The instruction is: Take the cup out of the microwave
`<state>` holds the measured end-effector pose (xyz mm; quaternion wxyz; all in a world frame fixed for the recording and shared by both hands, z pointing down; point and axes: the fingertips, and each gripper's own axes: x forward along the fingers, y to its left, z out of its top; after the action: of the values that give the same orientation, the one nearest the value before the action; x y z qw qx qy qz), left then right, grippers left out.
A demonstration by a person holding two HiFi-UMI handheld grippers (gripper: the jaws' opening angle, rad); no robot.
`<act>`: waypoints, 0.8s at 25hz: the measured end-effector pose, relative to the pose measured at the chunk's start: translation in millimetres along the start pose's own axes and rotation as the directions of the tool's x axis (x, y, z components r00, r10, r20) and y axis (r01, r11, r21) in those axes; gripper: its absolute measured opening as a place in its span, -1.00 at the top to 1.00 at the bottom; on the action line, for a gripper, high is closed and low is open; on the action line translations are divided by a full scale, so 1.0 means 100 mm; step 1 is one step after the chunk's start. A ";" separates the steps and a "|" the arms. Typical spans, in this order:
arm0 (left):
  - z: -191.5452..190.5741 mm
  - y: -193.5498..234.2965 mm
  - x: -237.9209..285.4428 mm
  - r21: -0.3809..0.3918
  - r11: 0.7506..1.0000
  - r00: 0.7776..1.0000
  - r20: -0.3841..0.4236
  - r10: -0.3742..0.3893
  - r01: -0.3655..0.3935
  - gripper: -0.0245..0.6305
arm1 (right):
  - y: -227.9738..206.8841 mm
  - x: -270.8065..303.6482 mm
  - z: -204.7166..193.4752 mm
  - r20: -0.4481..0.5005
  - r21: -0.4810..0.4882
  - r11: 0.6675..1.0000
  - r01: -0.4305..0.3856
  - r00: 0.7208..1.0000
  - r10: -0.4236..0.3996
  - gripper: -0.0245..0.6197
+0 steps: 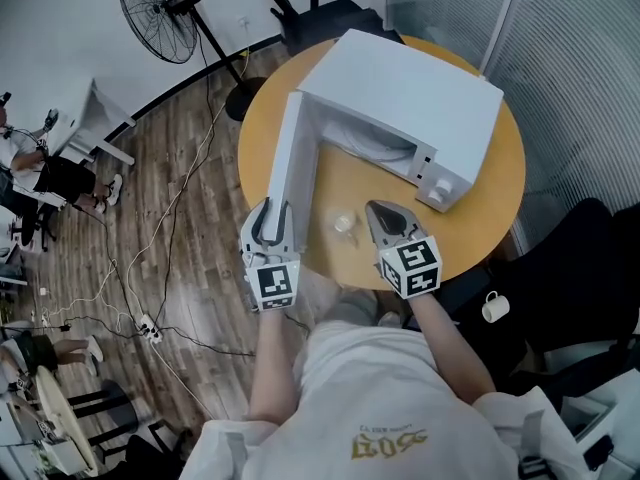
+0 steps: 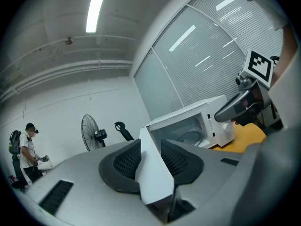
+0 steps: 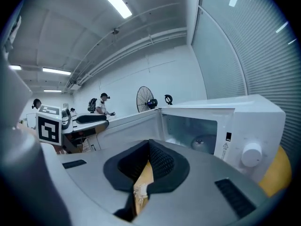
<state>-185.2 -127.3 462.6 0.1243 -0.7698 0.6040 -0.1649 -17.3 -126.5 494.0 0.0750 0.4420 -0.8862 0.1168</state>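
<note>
The white microwave (image 1: 400, 108) stands on a round yellow table (image 1: 480, 218) with its door (image 1: 285, 158) swung wide open. My left gripper (image 1: 270, 230) is shut on the door's free edge (image 2: 153, 173), which sits between the pads. A small clear cup (image 1: 344, 223) stands on the table in front of the oven, between the two grippers. My right gripper (image 1: 388, 218) hovers just right of the cup, shut with nothing in it. In the right gripper view the pads (image 3: 160, 161) meet, and the oven cavity (image 3: 193, 131) holds only its turntable.
A standing fan (image 1: 160, 13) and an office chair (image 1: 320, 13) are beyond the table. Cables and a power strip (image 1: 150, 328) lie on the wood floor at left. A white mug (image 1: 494, 308) sits on a dark seat at right. A glass wall with blinds (image 1: 580, 58) runs behind.
</note>
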 end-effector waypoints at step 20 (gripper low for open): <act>0.03 0.02 -0.01 -0.006 1.000 1.000 0.009 -0.002 0.002 0.48 | 0.04 0.02 0.00 -0.016 -0.067 0.998 0.011 1.000 -0.012 0.89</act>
<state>-185.6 -126.6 459.4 0.1247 -0.7716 0.6030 -0.1598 -21.3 -125.6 494.2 0.0976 0.4432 -0.8865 0.0902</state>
